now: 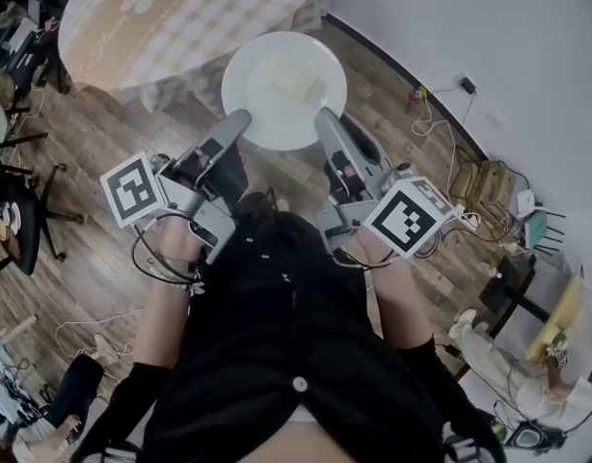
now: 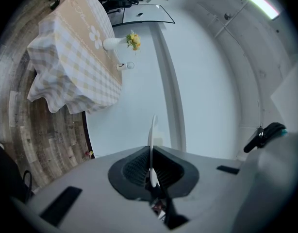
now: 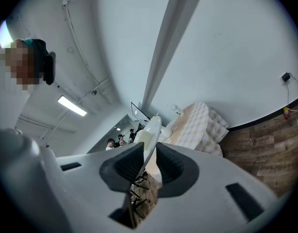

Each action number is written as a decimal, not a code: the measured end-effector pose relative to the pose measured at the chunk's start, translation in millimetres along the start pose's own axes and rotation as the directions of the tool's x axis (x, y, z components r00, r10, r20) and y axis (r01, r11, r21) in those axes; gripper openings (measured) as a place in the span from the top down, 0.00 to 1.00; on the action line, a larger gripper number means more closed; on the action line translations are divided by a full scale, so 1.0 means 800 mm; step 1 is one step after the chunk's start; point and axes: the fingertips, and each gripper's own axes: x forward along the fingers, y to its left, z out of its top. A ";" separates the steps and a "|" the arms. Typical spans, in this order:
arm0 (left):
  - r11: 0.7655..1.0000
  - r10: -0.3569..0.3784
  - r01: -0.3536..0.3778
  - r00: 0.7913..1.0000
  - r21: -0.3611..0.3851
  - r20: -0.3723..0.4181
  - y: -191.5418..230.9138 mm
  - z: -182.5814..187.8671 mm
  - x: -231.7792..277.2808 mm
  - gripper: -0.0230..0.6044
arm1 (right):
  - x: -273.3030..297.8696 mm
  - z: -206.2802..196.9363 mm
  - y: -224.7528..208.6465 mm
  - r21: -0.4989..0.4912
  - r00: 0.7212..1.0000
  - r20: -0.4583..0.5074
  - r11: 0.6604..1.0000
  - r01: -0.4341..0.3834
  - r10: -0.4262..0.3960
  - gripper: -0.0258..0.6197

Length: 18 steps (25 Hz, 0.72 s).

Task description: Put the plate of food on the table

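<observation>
Left hand-held gripper (image 1: 240, 121) is clenched on the plate (image 1: 284, 90) rim, and the right hand-held gripper (image 1: 325, 121) pinches the opposite rim. Plate with pale food (image 1: 298, 83) is airborne over the floor (image 1: 132, 143), right at the edge of the cloth-covered surface (image 1: 171, 27). Pickup looks done; carry-over and set-down remain. Vase (image 2: 115, 43) sits at the far side, wall (image 1: 450, 17) close on the right.

Wood-plank floor (image 1: 84, 287) meets a white wall (image 1: 470, 17); a strip light (image 2: 251, 1) glows overhead, seemingly ceiling-mounted.
</observation>
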 end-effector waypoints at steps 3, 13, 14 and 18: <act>1.000 -0.004 0.004 1.000 0.003 -0.008 0.000 -0.006 0.010 0.95 | -0.007 0.005 -0.008 0.002 1.000 0.008 1.000 0.005 -0.005 0.86; 1.000 -0.013 0.014 0.999 0.006 -0.051 0.005 -0.007 0.035 0.95 | -0.011 0.019 -0.025 0.002 0.999 0.042 0.999 0.034 -0.034 0.86; 1.000 -0.015 0.015 0.998 0.007 -0.055 0.005 -0.006 0.039 0.95 | -0.010 0.022 -0.028 0.002 0.998 0.045 0.999 0.038 -0.038 0.86; 1.000 -0.023 0.024 0.997 0.013 -0.071 0.009 -0.001 0.056 0.95 | -0.006 0.031 -0.040 0.000 0.997 0.054 0.999 0.053 -0.053 0.86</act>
